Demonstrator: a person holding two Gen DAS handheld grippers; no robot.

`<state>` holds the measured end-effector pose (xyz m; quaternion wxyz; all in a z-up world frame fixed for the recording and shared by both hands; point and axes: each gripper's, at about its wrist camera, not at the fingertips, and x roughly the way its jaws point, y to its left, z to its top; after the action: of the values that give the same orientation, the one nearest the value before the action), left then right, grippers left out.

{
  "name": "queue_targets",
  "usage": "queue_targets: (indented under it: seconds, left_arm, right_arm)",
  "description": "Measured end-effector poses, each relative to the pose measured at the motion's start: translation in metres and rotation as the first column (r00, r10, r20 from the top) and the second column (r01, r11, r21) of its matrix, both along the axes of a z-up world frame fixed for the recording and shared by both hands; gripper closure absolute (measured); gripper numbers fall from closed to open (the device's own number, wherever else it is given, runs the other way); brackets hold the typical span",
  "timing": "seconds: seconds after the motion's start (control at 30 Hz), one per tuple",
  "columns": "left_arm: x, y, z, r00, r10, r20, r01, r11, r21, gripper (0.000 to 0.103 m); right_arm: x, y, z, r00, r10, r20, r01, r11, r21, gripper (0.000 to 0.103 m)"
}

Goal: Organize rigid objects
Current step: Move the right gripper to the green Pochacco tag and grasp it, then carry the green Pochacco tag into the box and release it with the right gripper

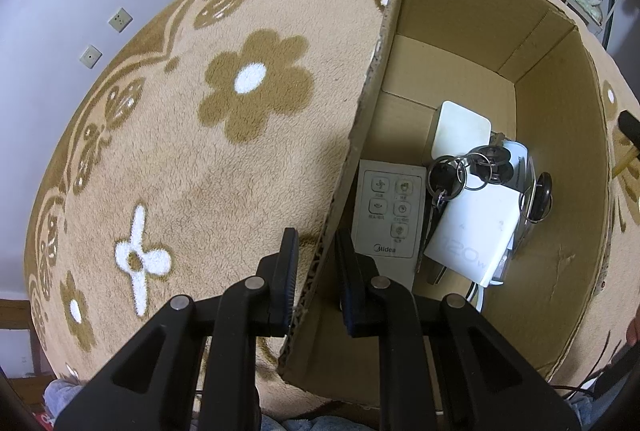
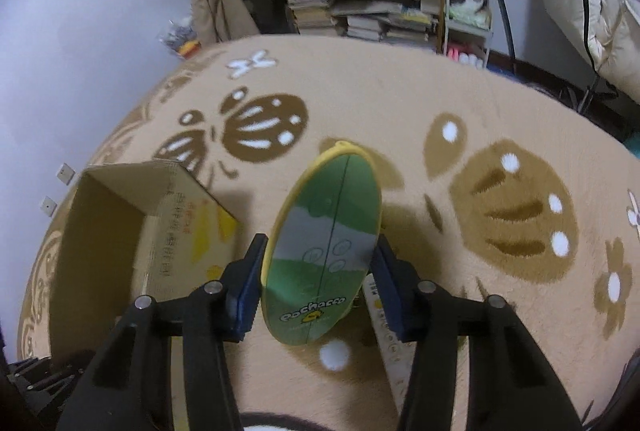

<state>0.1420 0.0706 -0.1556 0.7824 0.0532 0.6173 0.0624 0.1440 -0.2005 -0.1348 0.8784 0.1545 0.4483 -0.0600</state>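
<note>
Your right gripper (image 2: 320, 287) holds the green oval Pochacco case (image 2: 324, 251) across its short width, pads on both yellow-edged flanks, long axis running away from you along the fingers. The cardboard box (image 2: 120, 231) lies to the case's left in that view, open top facing up, so the coming move looks like a leftward carry, and the case's length must line up with the opening. Your left gripper (image 1: 316, 271) is nearly closed, pinching the box's near wall (image 1: 360, 135). Only the left view shows the contents: Midea remote (image 1: 386, 215), white 120W charger (image 1: 472, 235), keys (image 1: 472, 167). Only the right view shows a second remote (image 2: 384, 331) on the carpet (image 2: 400, 103) under the case.
</note>
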Motion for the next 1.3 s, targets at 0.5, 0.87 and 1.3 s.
queue_targets:
  seconds: [0.5,0.87,1.3]
  left_arm:
    - [-0.001,-0.001,0.000,1.000,-0.003,0.002,0.003,1.000,0.008,0.086]
    - [-0.002,-0.004,0.000,1.000,-0.026,0.005,0.026,0.999,0.028,0.086]
    - [-0.002,-0.005,0.001,1.000,-0.027,0.008,0.026,0.999,0.032,0.086]
  right_arm:
    - [-0.018,0.036,0.070,0.972,0.128,0.198,-0.128,0.992,-0.012,0.048]
    - [-0.028,0.064,0.086,0.930,0.216,0.298,-0.240,0.970,0.047,0.048]
    - [-0.009,0.090,0.035,0.939,0.295,0.178,-0.321,0.937,0.140,0.048]
